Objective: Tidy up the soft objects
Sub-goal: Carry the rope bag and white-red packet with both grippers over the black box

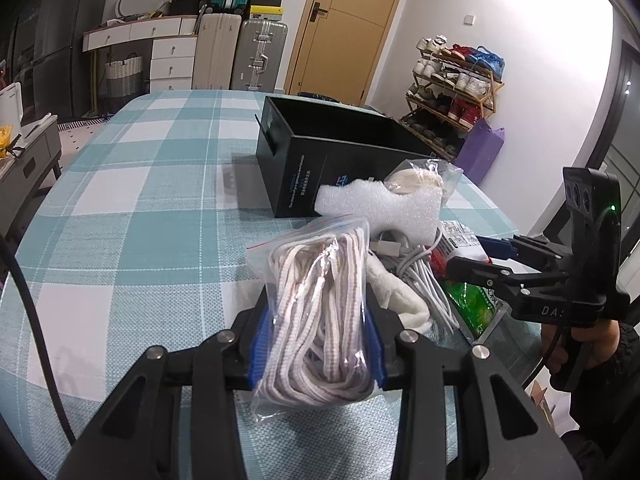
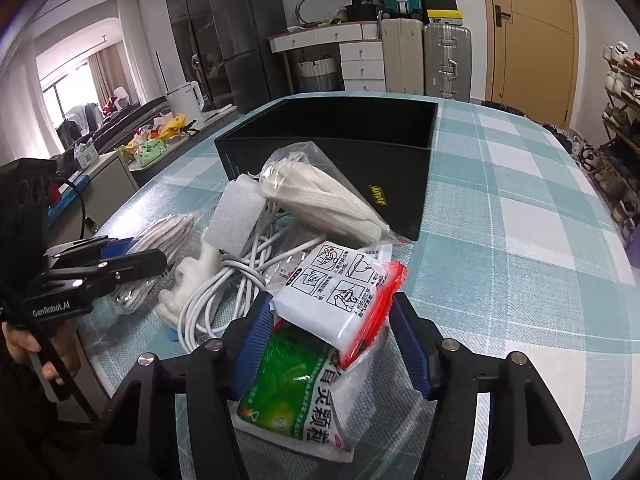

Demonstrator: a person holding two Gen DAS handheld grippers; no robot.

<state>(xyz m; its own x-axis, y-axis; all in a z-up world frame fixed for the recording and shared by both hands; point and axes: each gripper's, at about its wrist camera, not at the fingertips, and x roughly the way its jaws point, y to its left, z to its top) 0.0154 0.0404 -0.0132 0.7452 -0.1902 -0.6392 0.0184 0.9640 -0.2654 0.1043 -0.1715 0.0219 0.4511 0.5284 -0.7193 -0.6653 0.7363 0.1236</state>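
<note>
My left gripper (image 1: 316, 320) is shut on a clear zip bag of white-and-pink laces (image 1: 316, 312) and holds it over the checked tablecloth (image 1: 132, 216); the same bag shows in the right wrist view (image 2: 160, 240). My right gripper (image 2: 332, 340) is open, its blue pads on either side of a white instruction packet with a red edge (image 2: 340, 300) lying on a green-and-white sachet (image 2: 296, 392). An open black box (image 1: 344, 160) (image 2: 360, 152) stands behind the pile. The pile also holds a foam block (image 1: 380, 208), a bag of cream cord (image 2: 320, 196), a white cable (image 2: 232, 288) and a white fluffy cloth (image 1: 400, 296).
The right gripper (image 1: 480, 256) shows at the right of the left wrist view, the left gripper (image 2: 120, 256) at the left of the right wrist view. A shoe rack (image 1: 452, 92) stands beyond the table's right edge, suitcases (image 1: 240, 52) and drawers behind.
</note>
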